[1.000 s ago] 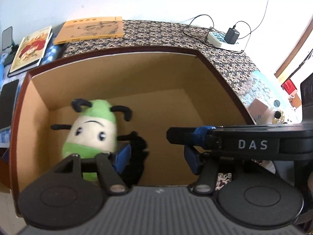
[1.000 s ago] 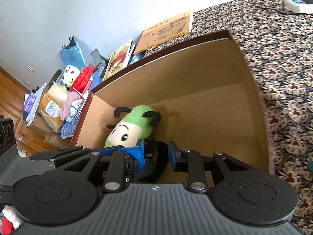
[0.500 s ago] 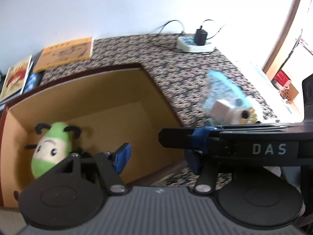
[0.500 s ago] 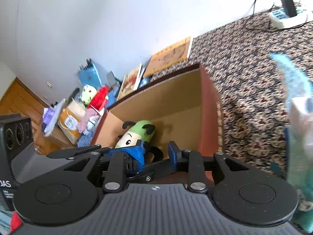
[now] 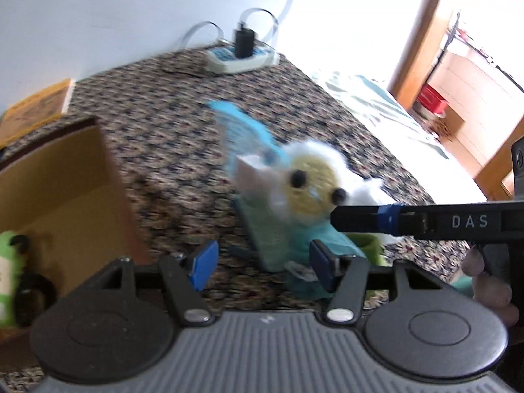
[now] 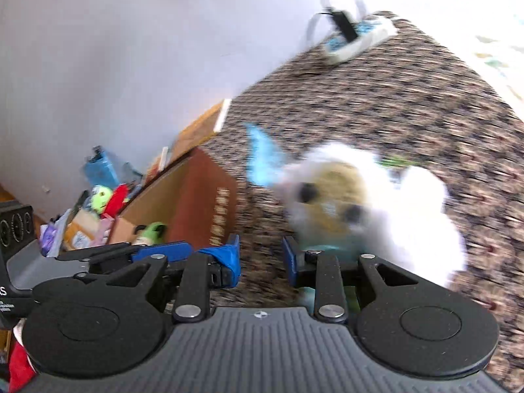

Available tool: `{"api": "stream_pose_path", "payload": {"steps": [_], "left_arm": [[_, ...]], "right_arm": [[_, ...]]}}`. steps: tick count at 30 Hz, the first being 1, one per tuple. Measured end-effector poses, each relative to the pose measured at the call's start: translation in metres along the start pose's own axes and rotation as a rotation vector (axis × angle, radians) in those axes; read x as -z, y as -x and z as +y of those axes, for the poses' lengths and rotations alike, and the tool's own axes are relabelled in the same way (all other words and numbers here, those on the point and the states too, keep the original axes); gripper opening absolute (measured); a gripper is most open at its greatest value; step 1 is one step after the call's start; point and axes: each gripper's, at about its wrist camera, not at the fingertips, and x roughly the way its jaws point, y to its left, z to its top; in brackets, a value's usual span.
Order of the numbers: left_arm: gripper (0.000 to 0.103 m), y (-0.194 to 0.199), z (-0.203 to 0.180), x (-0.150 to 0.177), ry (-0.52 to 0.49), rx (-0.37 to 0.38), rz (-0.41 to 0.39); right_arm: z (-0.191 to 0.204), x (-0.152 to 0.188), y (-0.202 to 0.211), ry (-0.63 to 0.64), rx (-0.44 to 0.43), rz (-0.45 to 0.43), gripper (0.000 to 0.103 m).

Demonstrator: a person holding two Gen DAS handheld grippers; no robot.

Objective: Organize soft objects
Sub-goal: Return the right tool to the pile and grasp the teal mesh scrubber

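Plush toy [image 6: 344, 196] motion-blurred, green plush [image 5: 8, 278] cropped

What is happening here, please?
A person with a gripper in each hand is sorting soft toys into a cardboard box. A green plush lies in the box. Both grippers, the left gripper and the right gripper, are open and empty and point at a blue and white plush lying on the patterned cloth beside the box. It is not gripped yet.

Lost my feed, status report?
Both grippers, left and right, open, empty. Green plush in box; yellow-faced plush ahead on patterned cloth. Nothing blocking.
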Motion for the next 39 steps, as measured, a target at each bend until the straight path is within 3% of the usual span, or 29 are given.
{"api": "stream_pose_path", "payload": {"steps": [12, 17, 23, 27, 34, 37, 39], "left_arm": [[0.061, -0.045, -0.056, 0.009, -0.081, 0.139, 0.147], [0.061, -0.051, -0.072, 0.016, -0.131, 0.188, 0.173], [0.061, -0.059, -0.071, 0.015, -0.124, 0.167, 0.164], [0.061, -0.068, -0.054, 0.014, -0.058, 0.142, 0.168], [0.061, -0.086, -0.033, 0.02, 0.044, 0.117, 0.184], [0.047, -0.09, -0.028, 0.025, 0.049, 0.094, 0.193], [0.046, -0.09, -0.022, 0.029, 0.074, 0.102, 0.202]], "right_arm": [[-0.069, 0.014, 0.026, -0.108, 0.084, 0.058, 0.012], [-0.075, 0.021, 0.025, -0.113, 0.066, 0.097, 0.012], [-0.065, 0.02, 0.025, -0.11, -0.011, 0.072, 0.013], [-0.05, 0.011, 0.02, -0.053, -0.064, 0.038, 0.013], [-0.03, 0.002, -0.011, 0.025, -0.099, 0.092, 0.013], [-0.026, 0.001, -0.025, 0.037, -0.082, 0.129, 0.013], [-0.024, 0.003, -0.032, 0.042, -0.065, 0.151, 0.013]]}}
